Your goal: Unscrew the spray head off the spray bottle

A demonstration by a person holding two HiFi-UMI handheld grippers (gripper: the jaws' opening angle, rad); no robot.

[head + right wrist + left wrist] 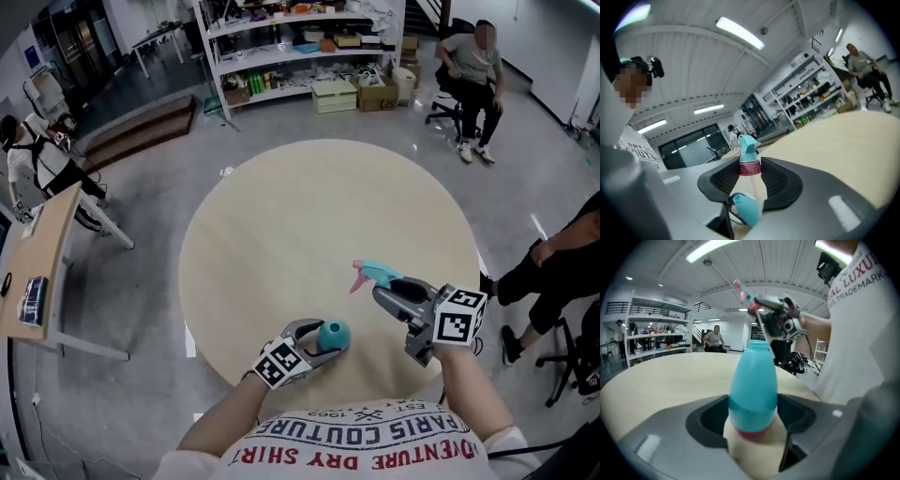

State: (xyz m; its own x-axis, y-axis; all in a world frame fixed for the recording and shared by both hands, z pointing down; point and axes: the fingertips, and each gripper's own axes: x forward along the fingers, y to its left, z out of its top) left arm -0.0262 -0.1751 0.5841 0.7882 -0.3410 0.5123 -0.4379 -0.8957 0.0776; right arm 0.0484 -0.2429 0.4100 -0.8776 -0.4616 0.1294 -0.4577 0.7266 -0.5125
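The teal spray bottle point(334, 333) stands upright near the round table's front edge. My left gripper point(321, 343) is shut on its body. In the left gripper view the bottle point(753, 385) fills the gap between the jaws and its neck is bare. The spray head point(373, 274), teal with a pink nozzle tip, is off the bottle, up and to the right. My right gripper point(392, 291) is shut on it. In the right gripper view the jaws pinch its red collar point(750, 168), and the trigger point(746, 208) hangs near the camera. Its thin dip tube point(765, 336) hangs towards the bottle's mouth.
The beige round table point(281, 216) holds nothing else. A person sits on a chair point(472, 66) at the back right, and another person point(562, 262) is close to the table's right side. Shelving point(300, 47) stands behind, and a wooden desk point(37, 272) at the left.
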